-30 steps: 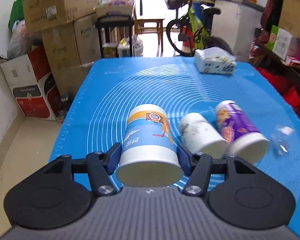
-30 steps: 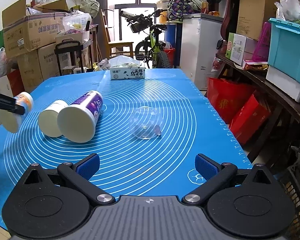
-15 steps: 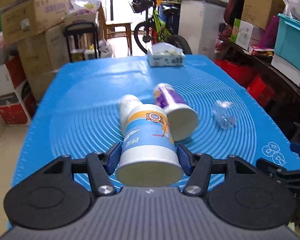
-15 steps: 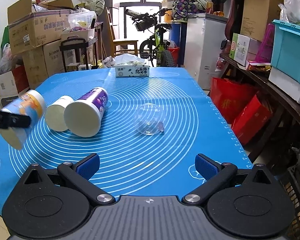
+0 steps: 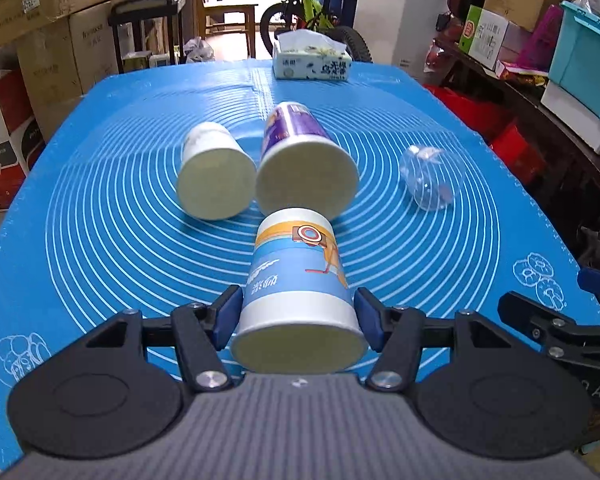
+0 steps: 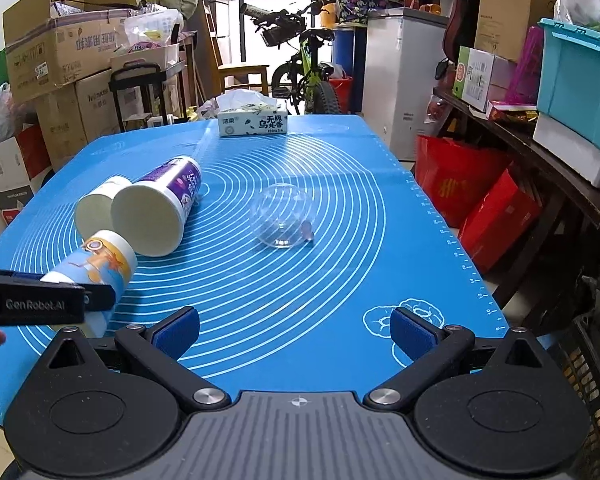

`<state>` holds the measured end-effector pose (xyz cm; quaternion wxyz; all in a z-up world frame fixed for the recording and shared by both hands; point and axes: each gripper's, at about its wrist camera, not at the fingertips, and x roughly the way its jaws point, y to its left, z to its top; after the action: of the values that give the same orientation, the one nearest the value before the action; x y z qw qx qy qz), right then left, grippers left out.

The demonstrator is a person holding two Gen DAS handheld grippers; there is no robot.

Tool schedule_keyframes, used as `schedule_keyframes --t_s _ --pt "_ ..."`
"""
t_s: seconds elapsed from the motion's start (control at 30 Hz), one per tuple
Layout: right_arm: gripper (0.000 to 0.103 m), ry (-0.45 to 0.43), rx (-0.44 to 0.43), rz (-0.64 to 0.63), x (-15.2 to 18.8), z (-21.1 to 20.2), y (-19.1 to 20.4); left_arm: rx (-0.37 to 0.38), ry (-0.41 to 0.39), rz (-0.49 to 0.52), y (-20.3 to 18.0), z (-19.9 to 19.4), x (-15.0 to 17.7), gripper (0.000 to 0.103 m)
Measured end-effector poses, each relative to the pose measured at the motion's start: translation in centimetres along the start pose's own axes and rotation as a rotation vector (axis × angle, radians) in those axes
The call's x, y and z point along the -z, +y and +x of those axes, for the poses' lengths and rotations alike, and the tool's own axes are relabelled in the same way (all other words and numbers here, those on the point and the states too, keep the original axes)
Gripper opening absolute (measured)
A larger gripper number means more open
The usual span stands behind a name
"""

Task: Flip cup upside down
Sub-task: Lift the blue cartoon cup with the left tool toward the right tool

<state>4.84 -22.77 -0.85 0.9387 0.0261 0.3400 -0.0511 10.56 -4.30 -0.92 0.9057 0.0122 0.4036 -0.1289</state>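
My left gripper [image 5: 298, 312] is shut on a blue and orange paper cup [image 5: 298, 276], held on its side above the blue mat [image 5: 100, 240], mouth toward the camera. The cup also shows in the right wrist view [image 6: 100, 264], in the left gripper at the mat's front left. A white cup [image 5: 212, 172] and a purple cup [image 5: 300, 160] lie on their sides just beyond it. My right gripper [image 6: 296, 330] is open and empty over the mat's front edge.
A clear plastic dome lid [image 6: 284, 216] lies on the mat right of the cups. A tissue box [image 6: 254, 120] sits at the far edge. Cardboard boxes [image 6: 60, 60], a bicycle [image 6: 300, 64] and shelves with bins [image 6: 572, 92] surround the table.
My left gripper has carried the blue and orange cup rightward, from the mat's left edge to in front of the two lying cups. The right gripper has barely moved.
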Motion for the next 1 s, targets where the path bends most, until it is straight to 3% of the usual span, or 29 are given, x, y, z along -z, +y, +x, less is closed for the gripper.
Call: schedule_keyframes --t_s 0.1,0.2,0.4,1.0 --pt "0.103 0.005 -0.002 -0.003 0.1 0.1 0.1 -0.010 0.014 0.010 -0.1 0.3 0.3 0.064" --pt "0.103 0.012 -0.002 -0.002 0.1 0.3 0.1 -0.014 0.023 0.011 -0.1 0.6 0.6 0.076" --pt "0.103 0.015 0.001 -0.004 0.1 0.4 0.2 -0.022 0.005 0.027 -0.3 0.3 0.9 0.082" --pt "0.103 0.003 -0.018 0.004 0.1 0.1 0.3 -0.032 -0.015 0.056 -0.1 -0.6 0.5 0.087"
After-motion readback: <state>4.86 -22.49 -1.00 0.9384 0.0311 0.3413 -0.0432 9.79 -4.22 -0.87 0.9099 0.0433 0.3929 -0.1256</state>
